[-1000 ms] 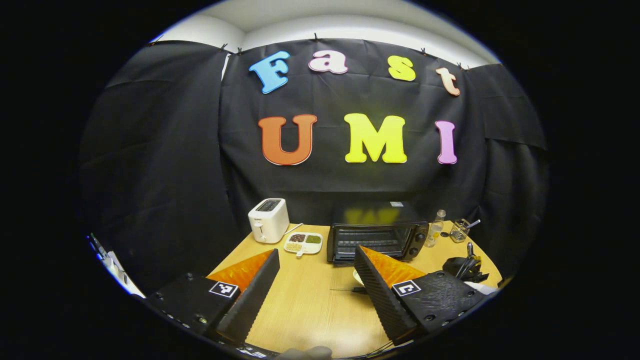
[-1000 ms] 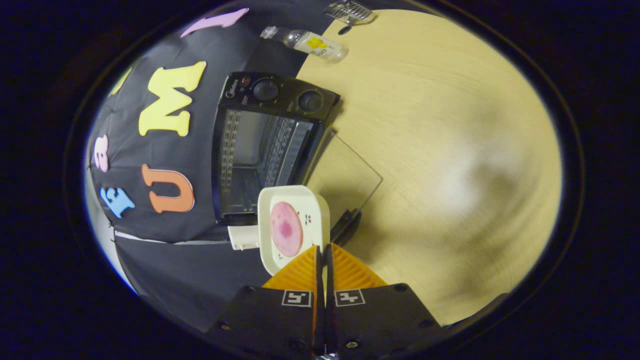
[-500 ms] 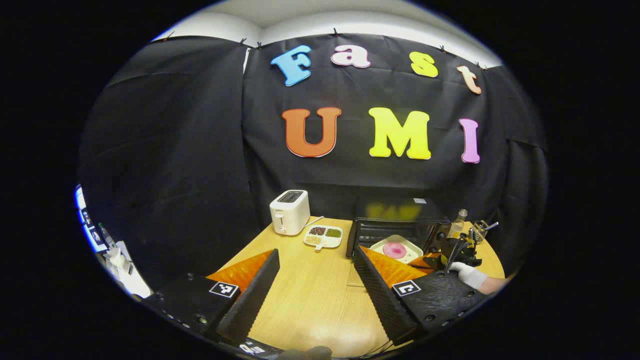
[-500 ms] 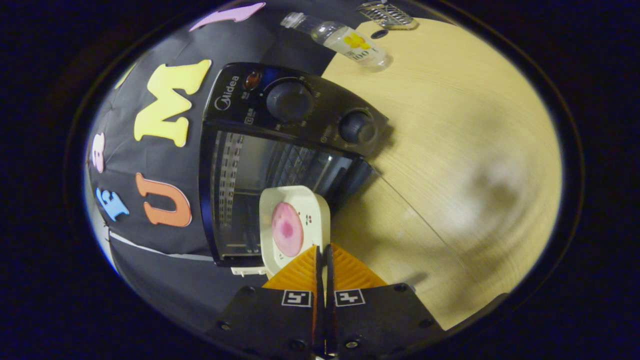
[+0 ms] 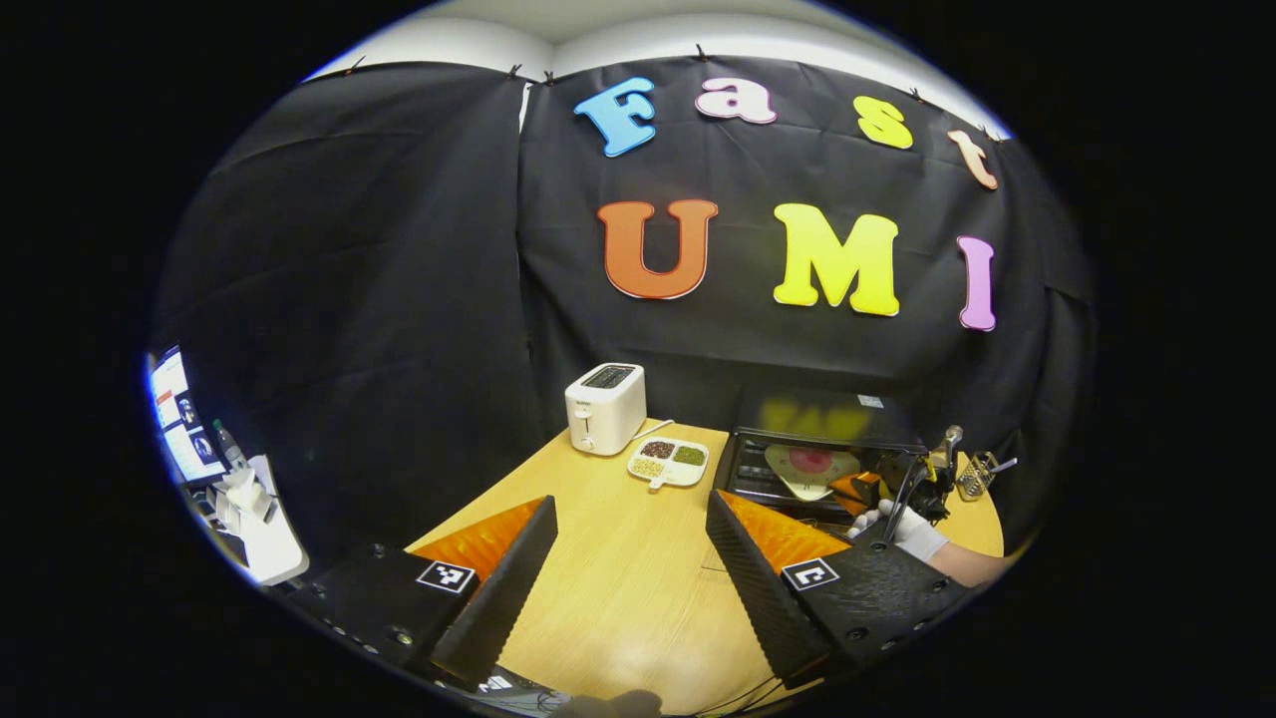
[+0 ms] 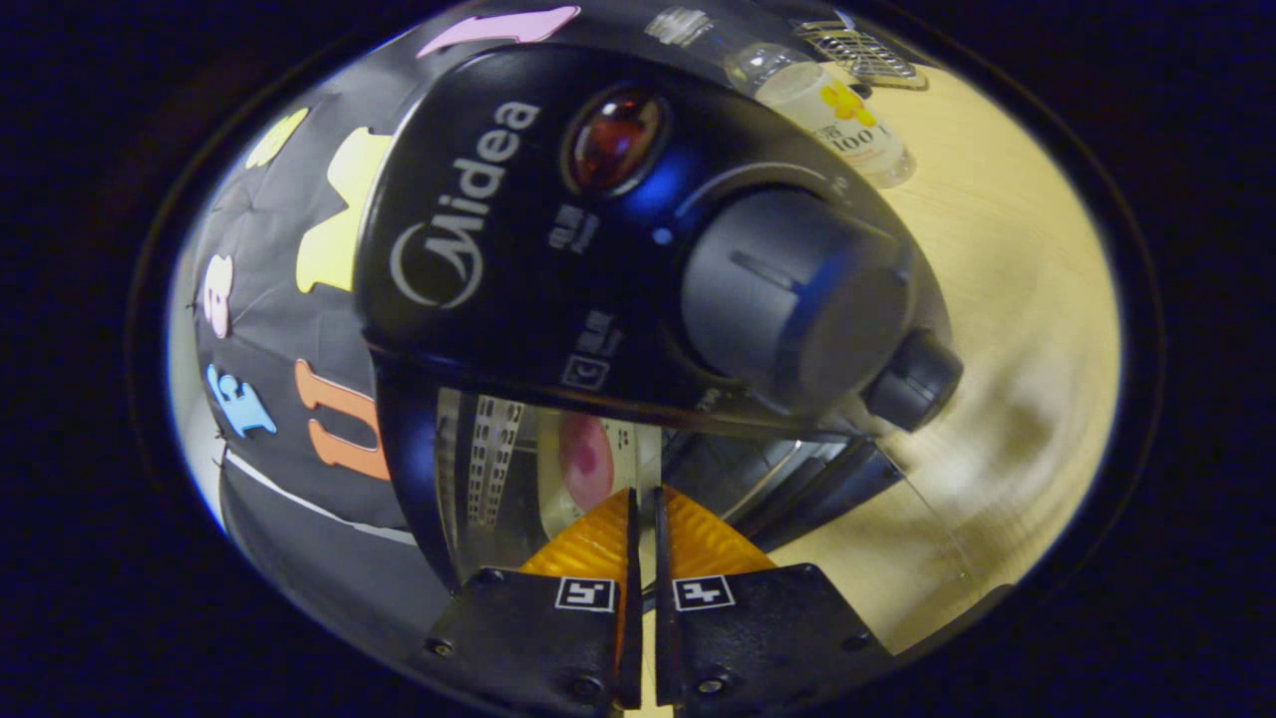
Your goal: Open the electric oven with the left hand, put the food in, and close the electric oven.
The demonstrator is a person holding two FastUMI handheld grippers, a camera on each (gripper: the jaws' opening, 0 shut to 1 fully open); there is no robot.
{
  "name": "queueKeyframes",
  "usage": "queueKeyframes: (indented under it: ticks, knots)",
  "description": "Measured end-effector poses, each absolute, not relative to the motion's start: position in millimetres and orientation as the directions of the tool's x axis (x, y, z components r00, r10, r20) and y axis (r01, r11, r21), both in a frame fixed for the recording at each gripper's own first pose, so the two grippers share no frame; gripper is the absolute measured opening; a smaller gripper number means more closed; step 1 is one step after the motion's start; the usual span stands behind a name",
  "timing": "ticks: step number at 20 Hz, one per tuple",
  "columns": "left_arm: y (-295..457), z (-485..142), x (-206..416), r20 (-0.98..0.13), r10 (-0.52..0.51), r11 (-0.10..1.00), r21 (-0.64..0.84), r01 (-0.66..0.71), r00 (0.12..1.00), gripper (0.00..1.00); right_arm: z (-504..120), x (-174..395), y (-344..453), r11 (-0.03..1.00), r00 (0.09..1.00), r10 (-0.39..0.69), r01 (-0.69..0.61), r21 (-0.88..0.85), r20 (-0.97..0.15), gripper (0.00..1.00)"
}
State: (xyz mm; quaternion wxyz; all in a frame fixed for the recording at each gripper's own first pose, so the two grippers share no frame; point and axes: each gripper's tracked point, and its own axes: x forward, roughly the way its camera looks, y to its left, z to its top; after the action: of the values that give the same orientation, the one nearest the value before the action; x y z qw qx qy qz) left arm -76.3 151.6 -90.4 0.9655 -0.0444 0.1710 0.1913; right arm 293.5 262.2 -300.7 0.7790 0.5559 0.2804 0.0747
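Insertion step: right gripper [image 6: 643,504], fingers clamped on the plate [image 5: 803,471] of food, inside electric oven [image 6: 638,259]. Left gripper [image 5: 628,558] spread, empty. Next, likely: set down, release, withdraw.

My black electric oven [image 5: 797,454] stands at the table's [image 5: 618,588] far edge, door dropped open toward me. The food [image 5: 809,460], a pink round slice on a white plate [image 5: 788,474] (tilted), sits inside the oven's cavity.
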Motion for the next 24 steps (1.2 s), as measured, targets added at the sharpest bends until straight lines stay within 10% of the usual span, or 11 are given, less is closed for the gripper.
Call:
queueKeyframes:
  ticks: [8,16,24]
  knots:
    - [140,-90,-57,-0.338,0.302,0.942,-0.037,-0.333,0.891,0.96,-288,276,247,0.389,0.831,0.454,0.141,0.91,-0.322,0.47]
    - [125,-80,-62,-0.276,0.216,0.971,-0.037,-0.235,0.936,0.96,-212,212,214,0.641,0.862,0.435,-0.093,0.762,-0.261,0.9]
    - [84,-85,-59,-0.207,0.061,0.996,-0.055,-0.074,0.976,0.96,-135,132,138,0.871,0.921,0.323,-0.2,0.448,-0.216,0.94]
